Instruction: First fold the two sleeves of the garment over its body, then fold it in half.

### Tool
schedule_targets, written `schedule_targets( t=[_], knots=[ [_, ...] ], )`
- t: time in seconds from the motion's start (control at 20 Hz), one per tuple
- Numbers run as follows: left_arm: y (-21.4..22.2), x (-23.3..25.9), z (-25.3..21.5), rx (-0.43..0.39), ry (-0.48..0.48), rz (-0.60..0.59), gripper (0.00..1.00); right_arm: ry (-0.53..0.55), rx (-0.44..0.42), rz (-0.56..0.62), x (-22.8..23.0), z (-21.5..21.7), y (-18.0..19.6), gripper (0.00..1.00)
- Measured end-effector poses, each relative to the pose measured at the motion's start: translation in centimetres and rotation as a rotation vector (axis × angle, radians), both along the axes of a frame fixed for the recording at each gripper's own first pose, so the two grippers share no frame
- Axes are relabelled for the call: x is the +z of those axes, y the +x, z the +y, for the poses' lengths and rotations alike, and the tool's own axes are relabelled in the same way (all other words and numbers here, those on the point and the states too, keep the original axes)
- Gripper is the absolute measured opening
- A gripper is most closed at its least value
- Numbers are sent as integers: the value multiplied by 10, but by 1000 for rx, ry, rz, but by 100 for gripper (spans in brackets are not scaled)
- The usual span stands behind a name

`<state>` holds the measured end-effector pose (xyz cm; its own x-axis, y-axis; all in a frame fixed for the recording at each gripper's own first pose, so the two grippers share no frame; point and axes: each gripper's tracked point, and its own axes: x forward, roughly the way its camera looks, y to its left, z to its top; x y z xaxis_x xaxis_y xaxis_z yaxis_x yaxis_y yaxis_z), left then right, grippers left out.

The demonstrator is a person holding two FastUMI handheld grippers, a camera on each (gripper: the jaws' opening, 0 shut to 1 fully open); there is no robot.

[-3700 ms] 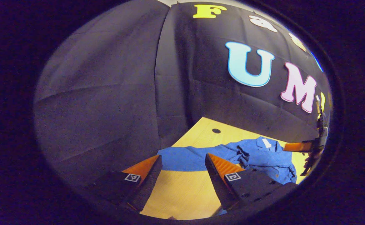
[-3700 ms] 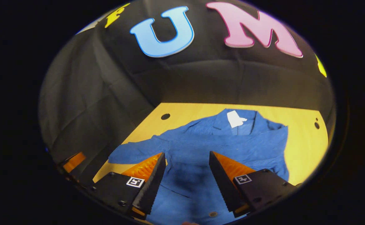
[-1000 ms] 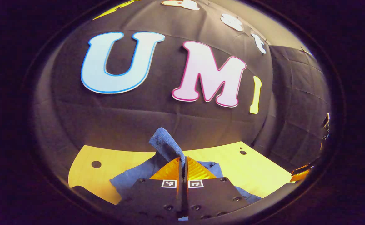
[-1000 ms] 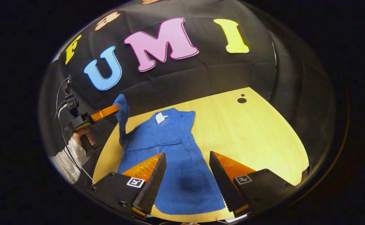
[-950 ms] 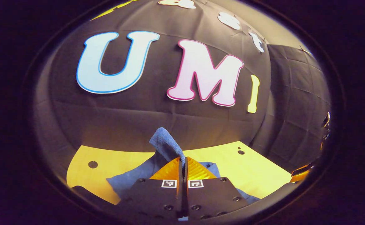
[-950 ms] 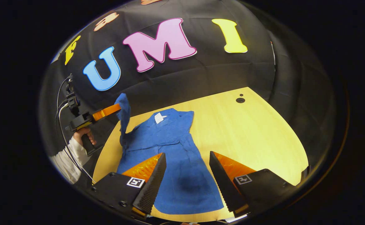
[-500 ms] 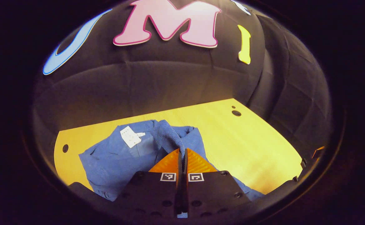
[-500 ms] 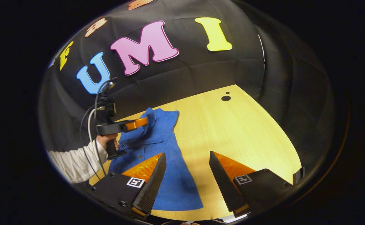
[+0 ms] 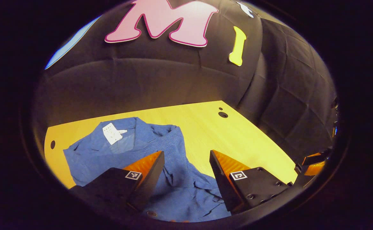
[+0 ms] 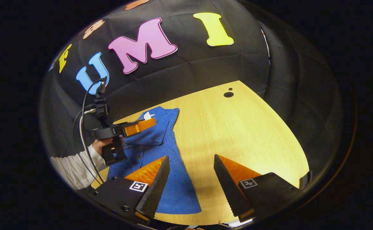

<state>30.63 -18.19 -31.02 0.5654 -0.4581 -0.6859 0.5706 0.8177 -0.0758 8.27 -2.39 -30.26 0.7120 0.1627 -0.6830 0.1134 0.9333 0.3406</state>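
Note:
A blue garment (image 9: 87,156) lies collar-up on the wooden table (image 9: 237,137), a white label (image 9: 111,134) at its neck. One sleeve (image 9: 170,140) rests crumpled over the body. My left gripper (image 9: 186,153) hangs open just above that folded part, nothing between its fingers. In the right gripper view the garment (image 10: 170,182) is a narrow strip, with the left gripper (image 10: 153,122) hovering over its upper half. My right gripper (image 10: 191,158) is open above the garment's hem edge and bare table.
A hand (image 10: 102,143) in a white sleeve (image 10: 74,169) holds the left gripper, a cable trailing up from it. The table (image 10: 244,127) stretches bare to the right of the garment, with a dark hole (image 10: 228,94) near its far corner. Black cloth walls surround the table.
The left gripper carried the lifted sleeve down over the garment's body, then opened and let it go. The right gripper stayed open and drifted slightly right.

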Motion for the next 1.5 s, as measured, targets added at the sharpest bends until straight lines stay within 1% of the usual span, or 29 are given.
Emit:
schedule_targets(
  t=[0.1, 0.2, 0.3, 0.4, 0.45, 0.5, 0.6, 0.75, 0.85, 0.95, 1.05, 1.15, 1.2, 1.35, 1.5],
  knots=[
    [-18, 11, 32, 44, -7, -2, 83, 12, 9, 14, -6, 10, -4, 89],
    [-45, 18, 71, 113, -38, 36, 83, 14, 33, 32, -13, 24, -9, 89],
    [-73, 16, 125, 201, -10, 69, 83, 10, 71, 55, -20, 40, -16, 89],
    [-106, 8, 182, 278, 55, 97, 83, 4, 115, 93, -33, 55, -25, 89],
    [-125, 1, 208, 318, 89, 126, 81, 2, 137, 121, -42, 62, -33, 89],
    [-146, -5, 228, 352, 111, 160, 83, 4, 157, 153, -51, 69, -43, 89],
    [-186, -20, 264, 414, 138, 238, 83, -10, 177, 207, -68, 76, -58, 89],
    [-232, -43, 304, 522, 152, 366, 83, -71, 206, 315, -98, 80, -88, 90],
    [-254, -53, 319, 576, 154, 457, 83, -104, 203, 386, -114, 78, -102, 90],
    [-261, -60, 329, 587, 188, 500, 83, -141, 195, 461, -130, 71, -114, 90],
    [-270, -64, 330, 569, 232, 533, 83, -156, 198, 515, -139, 70, -124, 90],
    [-276, -68, 331, 544, 261, 571, 83, -169, 202, 547, -146, 67, -128, 90],
    [-273, -67, 333, 526, 276, 555, 83, -182, 200, 564, -150, 63, -130, 90],
    [-278, -68, 333, 502, 337, 571, 83, -178, 180, 583, -151, 61, -128, 90],
    [-279, -69, 326, 478, 359, 586, 83, -178, 173, 605, -152, 61, -128, 89]
  ],
)
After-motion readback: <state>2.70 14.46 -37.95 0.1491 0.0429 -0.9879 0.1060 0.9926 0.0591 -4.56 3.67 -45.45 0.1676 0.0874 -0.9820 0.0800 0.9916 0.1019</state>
